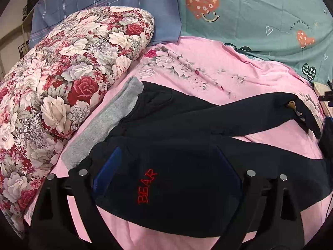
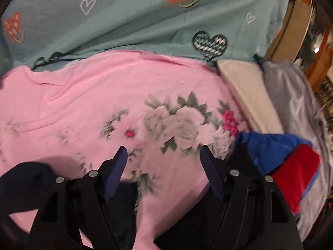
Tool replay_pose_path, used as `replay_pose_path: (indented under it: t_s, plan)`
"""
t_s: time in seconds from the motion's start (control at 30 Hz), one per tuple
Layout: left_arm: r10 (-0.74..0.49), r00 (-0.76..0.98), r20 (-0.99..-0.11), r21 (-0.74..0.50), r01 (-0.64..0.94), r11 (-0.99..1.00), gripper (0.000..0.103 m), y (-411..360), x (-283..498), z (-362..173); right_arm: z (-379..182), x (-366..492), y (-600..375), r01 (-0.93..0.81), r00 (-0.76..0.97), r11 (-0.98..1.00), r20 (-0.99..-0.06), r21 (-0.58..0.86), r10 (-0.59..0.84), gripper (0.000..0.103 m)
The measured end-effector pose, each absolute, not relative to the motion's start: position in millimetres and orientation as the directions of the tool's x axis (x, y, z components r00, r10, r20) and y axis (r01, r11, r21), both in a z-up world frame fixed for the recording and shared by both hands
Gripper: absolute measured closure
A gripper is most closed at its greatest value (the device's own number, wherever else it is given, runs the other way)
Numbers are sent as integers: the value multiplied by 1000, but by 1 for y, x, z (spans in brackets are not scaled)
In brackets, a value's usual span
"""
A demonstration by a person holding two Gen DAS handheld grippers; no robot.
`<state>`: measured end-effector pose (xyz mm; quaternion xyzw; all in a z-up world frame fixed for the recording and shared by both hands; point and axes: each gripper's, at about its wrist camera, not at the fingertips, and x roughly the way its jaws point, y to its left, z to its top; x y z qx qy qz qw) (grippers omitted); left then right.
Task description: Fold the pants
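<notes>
Dark navy pants [image 1: 177, 129] with a grey waistband [image 1: 108, 116] and red "BEAR" stitching [image 1: 146, 185] lie spread on the pink floral sheet [image 1: 208, 58]. One leg reaches right toward the bed edge. My left gripper [image 1: 166, 152] is open, its blue pads [image 1: 110, 166] standing wide apart over the upper pants. My right gripper [image 2: 163, 152] is open and empty above the pink sheet [image 2: 104, 95]. A dark leg end [image 2: 25, 179] shows at its lower left.
A floral quilt [image 1: 68, 68] is piled at the left. Blue plaid [image 1: 116, 0] and teal heart-print bedding [image 1: 260, 14] lie at the back. In the right wrist view a cream pad [image 2: 245, 91], grey cloth [image 2: 295, 100] and blue-and-red folded clothes [image 2: 287, 164] lie at the bed's right edge.
</notes>
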<state>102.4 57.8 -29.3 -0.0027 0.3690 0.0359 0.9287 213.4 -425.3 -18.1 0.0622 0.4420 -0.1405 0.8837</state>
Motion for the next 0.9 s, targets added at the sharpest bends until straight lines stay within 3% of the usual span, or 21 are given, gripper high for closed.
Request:
replay_pose_path:
  t_s: [0.1, 0.33, 0.37, 0.4, 0.43, 0.5, 0.63, 0.67, 0.7, 0.73, 0.77, 0.9]
  plan:
    - [72, 721, -689, 30, -71, 997, 9, 55, 102, -31, -33, 185, -408, 178, 525, 984, -846, -2, -97, 19]
    - [67, 717, -694, 49, -46, 998, 9, 38, 103, -30, -74, 170, -347, 9, 530, 942, -797, -336, -290, 18]
    - [67, 720, -690, 50, -44, 998, 9, 38, 101, -28, -78, 173, -344, 9, 531, 928, -785, -372, -320, 32]
    - [74, 726, -684, 59, -47, 997, 9, 38, 98, -26, -81, 177, -342, 19, 526, 910, -770, -413, -361, 57]
    - [89, 730, -677, 73, -53, 996, 9, 39, 95, -25, -84, 186, -347, 38, 486, 899, -777, -437, -399, 103]
    - [118, 733, -669, 97, -71, 993, 9, 45, 91, -23, -63, 187, -363, 67, 504, 944, -805, -324, -312, 103]
    - [136, 721, -679, 79, -112, 991, 9, 60, 93, -23, -17, 168, -369, 43, 564, 955, -782, -293, -265, 103]
    - [133, 718, -683, 66, -120, 991, 9, 64, 95, -24, -13, 163, -366, 29, 563, 950, -780, -311, -272, 94]
    - [130, 716, -686, 59, -123, 991, 9, 65, 96, -25, -14, 160, -362, 8, 545, 948, -794, -317, -270, 75]
    - [125, 714, -688, 52, -123, 991, 9, 66, 98, -26, -22, 158, -354, -16, 528, 949, -808, -316, -260, 32]
    - [120, 713, -691, 49, -120, 992, 9, 65, 99, -27, -29, 155, -346, -45, 536, 949, -809, -312, -241, 19]
    - [95, 705, -703, 43, -91, 995, 9, 60, 102, -27, -69, 158, -307, -117, 549, 913, -791, -391, -269, 19]
